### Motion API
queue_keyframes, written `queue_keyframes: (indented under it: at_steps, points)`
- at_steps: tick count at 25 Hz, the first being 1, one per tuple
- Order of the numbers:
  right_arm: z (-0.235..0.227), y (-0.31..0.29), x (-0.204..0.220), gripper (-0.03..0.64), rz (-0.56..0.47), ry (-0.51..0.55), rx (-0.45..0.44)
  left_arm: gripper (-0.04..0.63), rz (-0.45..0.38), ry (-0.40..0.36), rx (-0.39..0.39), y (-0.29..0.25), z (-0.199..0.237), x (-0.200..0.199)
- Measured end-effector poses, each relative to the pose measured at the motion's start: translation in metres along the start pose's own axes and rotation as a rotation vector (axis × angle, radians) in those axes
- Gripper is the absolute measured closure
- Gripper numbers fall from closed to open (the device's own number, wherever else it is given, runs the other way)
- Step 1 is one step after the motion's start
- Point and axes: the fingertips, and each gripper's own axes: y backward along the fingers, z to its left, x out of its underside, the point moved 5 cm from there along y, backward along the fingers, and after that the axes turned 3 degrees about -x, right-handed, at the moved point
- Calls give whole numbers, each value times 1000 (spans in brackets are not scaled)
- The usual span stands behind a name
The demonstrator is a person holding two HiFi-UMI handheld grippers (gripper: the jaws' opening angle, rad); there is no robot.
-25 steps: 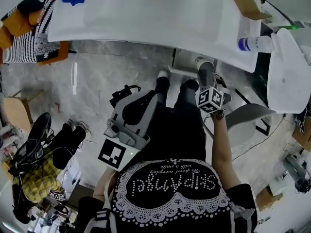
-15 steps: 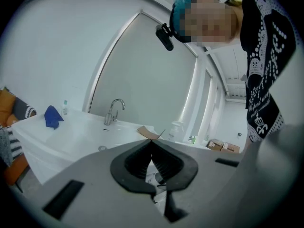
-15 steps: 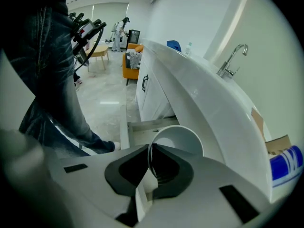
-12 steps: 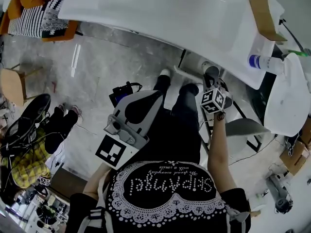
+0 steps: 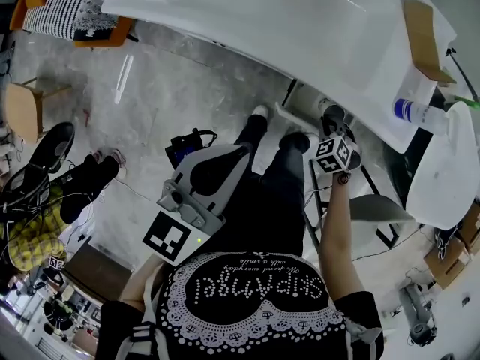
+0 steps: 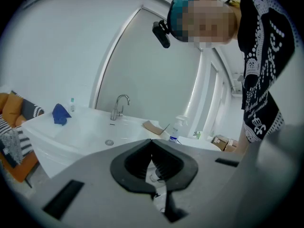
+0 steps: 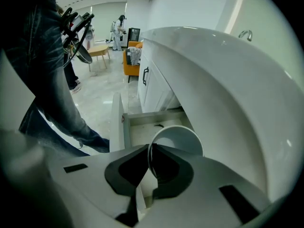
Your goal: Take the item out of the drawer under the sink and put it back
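1. Right gripper [image 5: 334, 130] sits lower and tighter under the near edge of the sink [image 5: 247, 13] than a second ago, and the white cup [image 5: 331, 115] has come down with it. The head view has also swung, so the basin now lies further up and right.
2. Right gripper view: the jaws are clamped on the cup's rim at its left side, one pad inside and one outside. The cup's mouth is turned back toward the camera.
3. The cup is in the air, not yet set down. It hangs just over the open drawer [image 7: 142, 129] below the sink front.
4. Key relation: the drawer floor lies below and slightly ahead of the cup, and its bare bottom shows left of the cup. The cup's axis runs roughly along the jaws and tilts steeply down. Judged next move: a short drop, then release.
5. The right hand is the near one. Left gripper [image 5: 240, 150] is held back by the person's waist, well apart from the drawer. Its jaws are together and empty, pointing over the sink.
6. Risk, as a judgement: the cup could clip the sink's underside or the drawer front.
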Motion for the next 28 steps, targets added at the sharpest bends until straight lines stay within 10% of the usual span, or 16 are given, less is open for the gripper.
queue_keyframes:
  at_steps: [28]
  points:
    - [-12, -56, 10, 592, 59, -13, -102, 591, 58, 39, -92, 6, -1, 20]
